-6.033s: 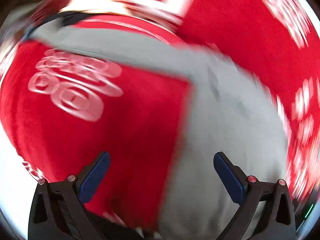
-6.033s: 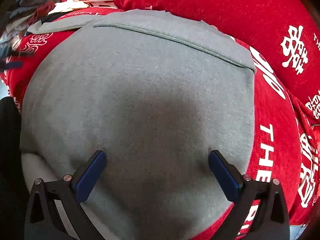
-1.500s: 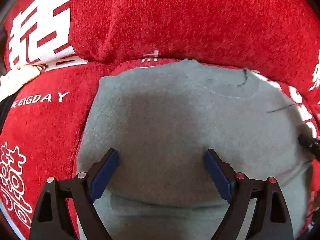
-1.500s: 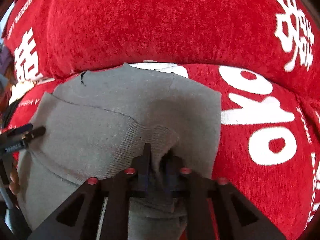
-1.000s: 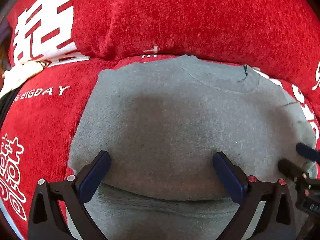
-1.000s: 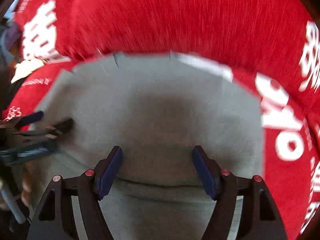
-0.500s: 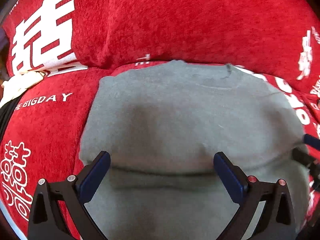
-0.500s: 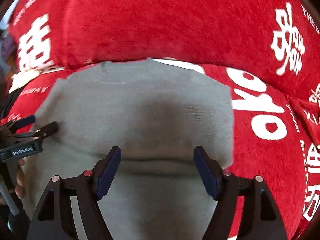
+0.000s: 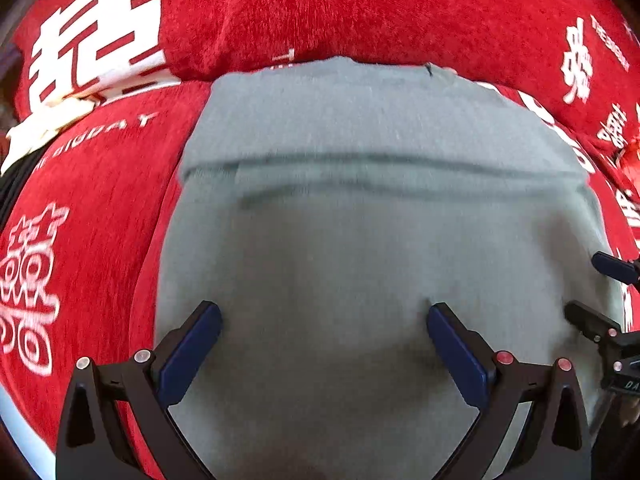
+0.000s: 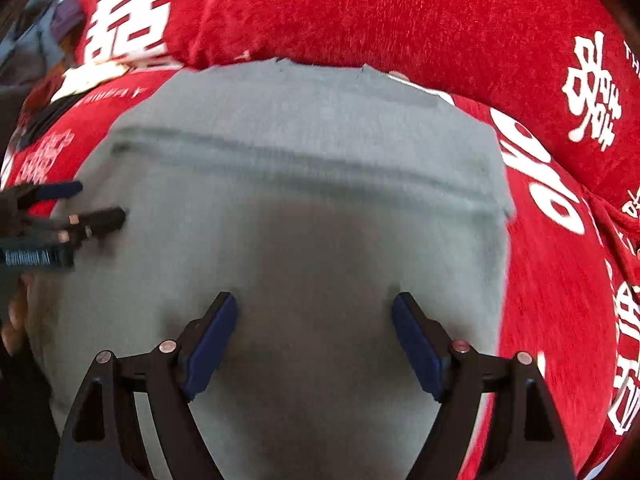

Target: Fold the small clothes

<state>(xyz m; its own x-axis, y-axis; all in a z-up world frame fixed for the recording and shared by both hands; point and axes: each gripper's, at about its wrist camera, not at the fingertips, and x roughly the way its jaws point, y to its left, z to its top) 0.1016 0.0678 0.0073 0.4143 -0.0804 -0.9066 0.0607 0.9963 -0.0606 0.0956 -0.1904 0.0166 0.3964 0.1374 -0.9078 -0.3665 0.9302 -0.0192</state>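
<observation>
The left gripper (image 9: 324, 340), black with blue pads, hung over the soft grey knit garment (image 9: 360, 240) with its jaws wide apart and nothing between them. The right gripper (image 10: 314, 334) hung over the same garment too; its jaws were opening, and the pads did not press on the cloth. In the left wrist view the right gripper showed at 3 o'clock. In the right wrist view the left gripper showed at 9 o'clock, with a hand (image 10: 14, 316) just below it. The garment lay flat on the red fuzzy cover with white letters (image 9: 88, 216). A folded edge crossed it toward 12 o'clock. Behind it rose a fat red cushion (image 10: 380, 12).
</observation>
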